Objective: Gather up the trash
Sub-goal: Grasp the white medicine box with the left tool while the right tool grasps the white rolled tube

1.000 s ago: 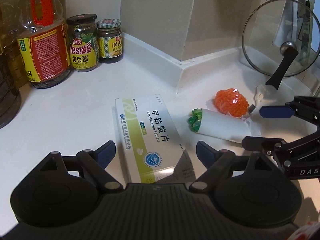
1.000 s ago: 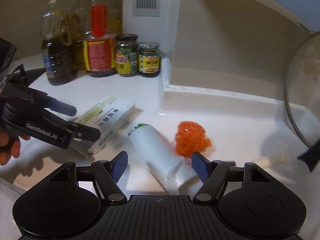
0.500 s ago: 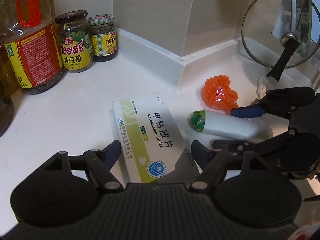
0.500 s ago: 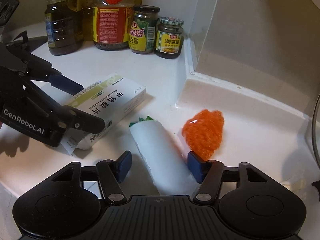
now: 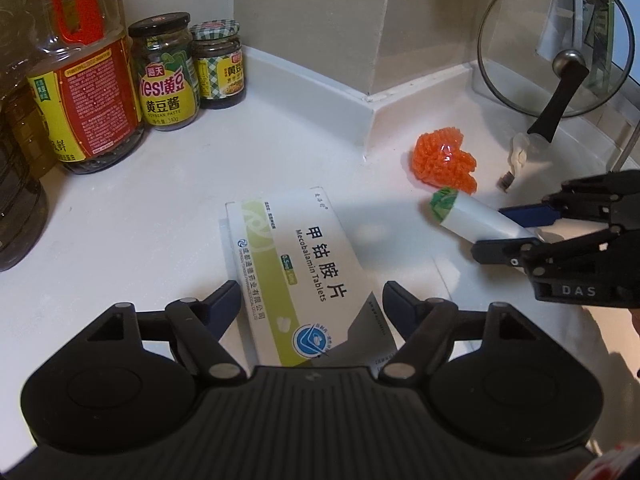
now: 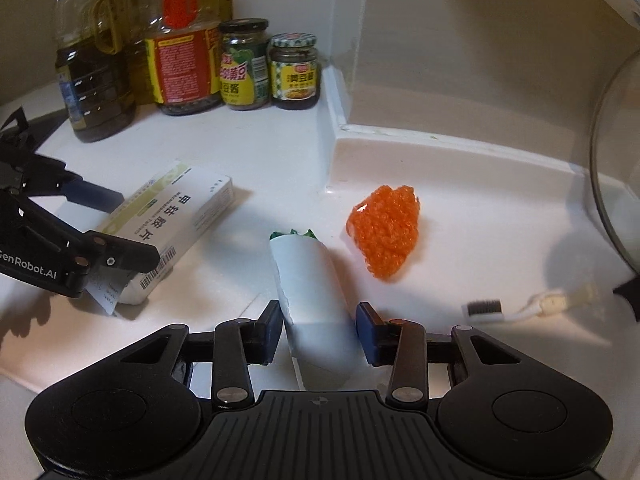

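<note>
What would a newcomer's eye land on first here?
Probably the orange mesh ball on the white counter, beside the wall corner. Next, the white tube lying between the closing jaws of the right gripper. Then the tablet box between the left gripper's wider, opening jaws.

White paper roll (image 6: pixel 310 280) lying flat

**Both grippers angled down, right one closing**

Your right gripper (image 6: pixel 318 336) tilts down toward the surface, its fingers (image 6: pixel 370 336) closing, not yet pressing what lies between them. Your left gripper (image 5: pixel 311 307) also tilts down, its fingers (image 5: pixel 224 306) spread wide and opening slightly, gripping nothing.
</note>
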Demonstrator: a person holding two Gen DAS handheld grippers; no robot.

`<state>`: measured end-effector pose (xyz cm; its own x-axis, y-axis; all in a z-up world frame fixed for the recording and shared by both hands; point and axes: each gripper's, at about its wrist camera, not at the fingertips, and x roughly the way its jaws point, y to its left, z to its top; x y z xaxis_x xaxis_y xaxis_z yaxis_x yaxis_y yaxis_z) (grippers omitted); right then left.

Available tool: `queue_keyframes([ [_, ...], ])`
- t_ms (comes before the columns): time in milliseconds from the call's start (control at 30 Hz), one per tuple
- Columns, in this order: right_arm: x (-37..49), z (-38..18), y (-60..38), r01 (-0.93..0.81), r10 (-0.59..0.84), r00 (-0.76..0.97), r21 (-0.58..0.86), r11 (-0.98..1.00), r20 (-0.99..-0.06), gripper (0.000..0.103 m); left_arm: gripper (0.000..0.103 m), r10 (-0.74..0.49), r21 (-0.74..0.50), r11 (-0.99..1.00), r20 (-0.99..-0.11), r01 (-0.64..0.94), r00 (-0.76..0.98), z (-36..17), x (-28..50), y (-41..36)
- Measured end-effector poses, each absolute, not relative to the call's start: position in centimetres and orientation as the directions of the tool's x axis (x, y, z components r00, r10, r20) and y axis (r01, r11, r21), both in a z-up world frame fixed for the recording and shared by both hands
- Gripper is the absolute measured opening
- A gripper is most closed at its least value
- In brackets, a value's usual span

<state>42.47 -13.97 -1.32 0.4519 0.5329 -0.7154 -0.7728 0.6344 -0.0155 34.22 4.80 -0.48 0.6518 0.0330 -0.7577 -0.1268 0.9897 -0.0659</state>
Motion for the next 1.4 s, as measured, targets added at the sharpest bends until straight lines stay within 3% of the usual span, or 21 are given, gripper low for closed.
queue_keyframes([
  [300, 41.3, -1.9, -14.9, -0.747, 0.522, 0.464, 0.001, 0.665, -0.716, 0.041, 0.081, 0.075, -0.026, 0.988, -0.770, -0.149, 0.634, -1.0, 35.9, 4.2],
  [600, 41.1, -2.3, -14.5, -0.774, 0.512, 0.451, -0.034, 0.632, -0.731, 0.041, 0.076, 0.061, 0.010, 0.996, -0.783, -0.086, 0.619, -1.4, 35.6, 5.0],
  [833, 41.6, -2.3, -14.2, -0.792, 0.536, 0.429, -0.018, 0.610, -0.727, 0.051, 0.075, 0.048, 0.022, 0.998, -0.790, -0.050, 0.611, -1.5, 36.0, 5.3],
  [1000, 41.7, -2.5, -13.7, -0.796, 0.539, 0.427, -0.019, 0.604, -0.726, 0.050, 0.074, 0.067, 0.035, 0.997, -0.792, -0.065, 0.606, -1.9, 36.1, 5.2],
  [1067, 41.4, -2.4, -13.7, -0.795, 0.538, 0.433, -0.025, 0.606, -0.723, 0.043, 0.073, 0.064, 0.027, 0.997, -0.789, -0.069, 0.611, -1.9, 35.8, 5.3],
  [1167, 40.8, -2.5, -13.7, -0.790, 0.529, 0.451, -0.046, 0.612, -0.719, 0.042, 0.072, 0.060, 0.026, 0.998, -0.783, -0.064, 0.619, -1.9, 35.3, 5.2],
  [1400, 37.9, -1.9, -14.5, -0.766, 0.550, 0.530, -0.087, 0.637, -0.645, 0.042, 0.070, 0.052, 0.015, 0.998, -0.752, -0.062, 0.657, -1.0, 33.0, 4.7],
])
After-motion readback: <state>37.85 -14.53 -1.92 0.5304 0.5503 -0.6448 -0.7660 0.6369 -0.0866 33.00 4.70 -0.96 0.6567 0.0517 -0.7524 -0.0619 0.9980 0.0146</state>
